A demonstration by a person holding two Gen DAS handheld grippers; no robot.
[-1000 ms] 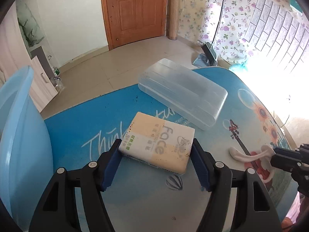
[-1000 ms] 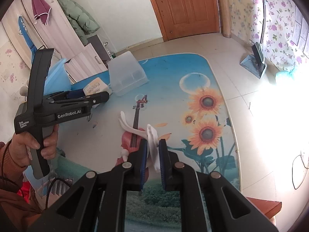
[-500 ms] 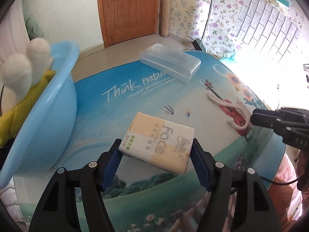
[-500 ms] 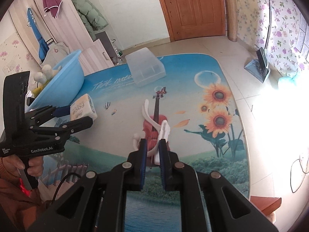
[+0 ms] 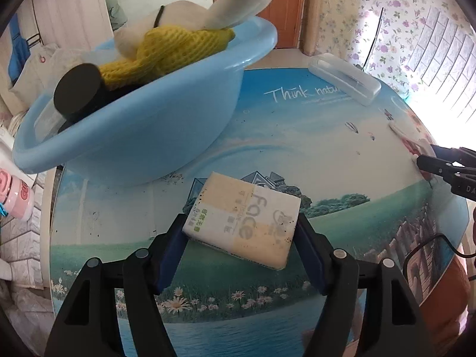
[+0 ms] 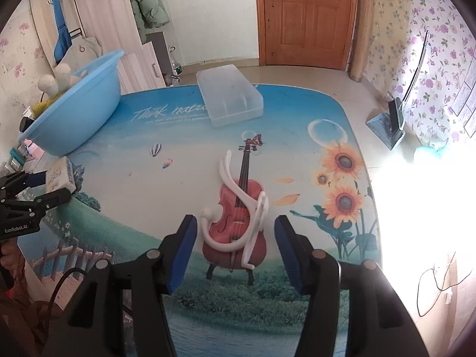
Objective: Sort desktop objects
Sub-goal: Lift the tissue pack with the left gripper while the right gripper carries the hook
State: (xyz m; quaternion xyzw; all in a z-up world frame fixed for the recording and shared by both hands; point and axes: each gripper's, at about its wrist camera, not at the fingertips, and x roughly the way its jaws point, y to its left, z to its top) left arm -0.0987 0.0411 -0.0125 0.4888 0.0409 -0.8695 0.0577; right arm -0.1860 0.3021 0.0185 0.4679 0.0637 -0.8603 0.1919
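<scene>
The left gripper (image 5: 241, 238) was clamped on a cream and white soft pack of face tissues (image 5: 242, 227), held just above the surface (image 5: 297, 154) with the printed landscape mat. Right behind the pack, filling the upper left of the left wrist frame, sat the big light-blue plastic basin (image 5: 142, 136), already stuffed with a plush toy in a yellow knitted sweater (image 5: 178, 44) and some dark round-ended thing (image 5: 77, 89). So the basin wall was basically in the way up front.

The right gripper (image 6: 235, 247) had its jaws opening, and the white curvy plastic hanger (image 6: 238, 208) lay between them on the violin print, pads clear of it. A clear rectangular plastic box (image 6: 230, 95) sat near the far edge, well apart from everything else.
</scene>
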